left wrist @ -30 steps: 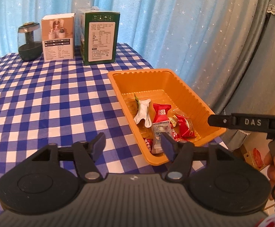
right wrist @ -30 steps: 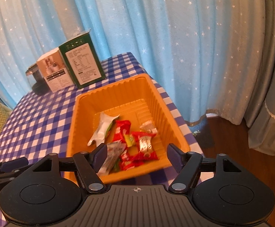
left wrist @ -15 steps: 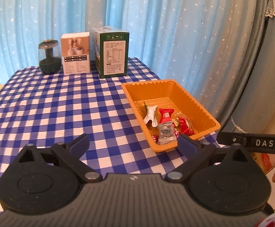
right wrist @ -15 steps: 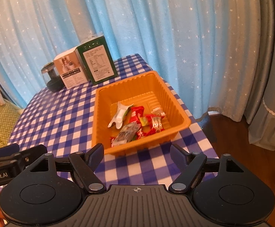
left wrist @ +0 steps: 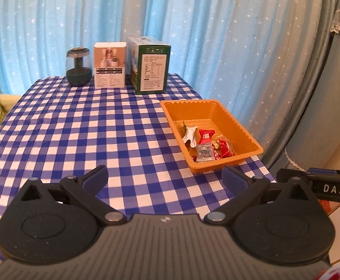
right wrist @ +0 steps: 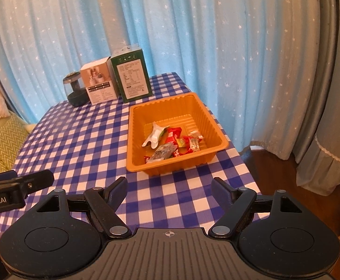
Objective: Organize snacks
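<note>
An orange plastic tray (left wrist: 240,126) sits at the right edge of the checked table and holds several wrapped snacks (left wrist: 205,140): red packets, a silver packet and a white wrapper. It also shows in the right wrist view (right wrist: 137,140) with the snacks (right wrist: 172,142) inside. My left gripper (left wrist: 165,178) is open and empty, held back over the table's near edge. My right gripper (right wrist: 170,190) is open and empty, also near the front edge, short of the tray.
At the table's far edge stand a green box (left wrist: 150,66), a white box (left wrist: 109,65) and a dark glass jar (left wrist: 78,67). A blue starred curtain hangs behind. A cushion (right wrist: 4,135) lies left of the table; bare floor lies to the right.
Both grippers have pulled back and up from the tray. The left gripper has opened wider; the silver packet that was by its fingers lies in the tray.
</note>
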Demonstrator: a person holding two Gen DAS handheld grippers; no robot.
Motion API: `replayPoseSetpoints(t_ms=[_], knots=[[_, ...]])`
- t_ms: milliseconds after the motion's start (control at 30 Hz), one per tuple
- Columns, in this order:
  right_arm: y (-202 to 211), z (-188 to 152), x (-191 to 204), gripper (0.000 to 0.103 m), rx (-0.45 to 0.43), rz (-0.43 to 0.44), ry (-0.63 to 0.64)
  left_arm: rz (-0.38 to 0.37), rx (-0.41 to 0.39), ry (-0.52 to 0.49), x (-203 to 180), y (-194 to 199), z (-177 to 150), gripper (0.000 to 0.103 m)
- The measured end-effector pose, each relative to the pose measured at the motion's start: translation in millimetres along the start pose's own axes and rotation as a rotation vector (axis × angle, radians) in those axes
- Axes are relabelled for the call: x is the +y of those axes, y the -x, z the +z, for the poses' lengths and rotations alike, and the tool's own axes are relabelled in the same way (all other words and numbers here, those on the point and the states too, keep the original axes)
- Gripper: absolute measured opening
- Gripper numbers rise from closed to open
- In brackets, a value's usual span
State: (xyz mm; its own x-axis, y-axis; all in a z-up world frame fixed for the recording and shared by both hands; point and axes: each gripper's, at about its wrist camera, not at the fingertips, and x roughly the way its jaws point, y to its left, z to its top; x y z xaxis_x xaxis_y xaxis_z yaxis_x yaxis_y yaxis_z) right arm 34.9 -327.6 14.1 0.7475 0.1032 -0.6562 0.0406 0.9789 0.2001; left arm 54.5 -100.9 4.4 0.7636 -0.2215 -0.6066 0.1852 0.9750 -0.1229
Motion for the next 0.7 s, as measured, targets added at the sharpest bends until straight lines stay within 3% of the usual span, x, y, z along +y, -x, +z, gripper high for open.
replayPoseSetpoints(t_ms=[700], knots=[[55, -21, 22, 0.079, -0.027, 0.027, 0.056, 0.066, -0.005, 0.004, -2, 55, -17, 0.103]])
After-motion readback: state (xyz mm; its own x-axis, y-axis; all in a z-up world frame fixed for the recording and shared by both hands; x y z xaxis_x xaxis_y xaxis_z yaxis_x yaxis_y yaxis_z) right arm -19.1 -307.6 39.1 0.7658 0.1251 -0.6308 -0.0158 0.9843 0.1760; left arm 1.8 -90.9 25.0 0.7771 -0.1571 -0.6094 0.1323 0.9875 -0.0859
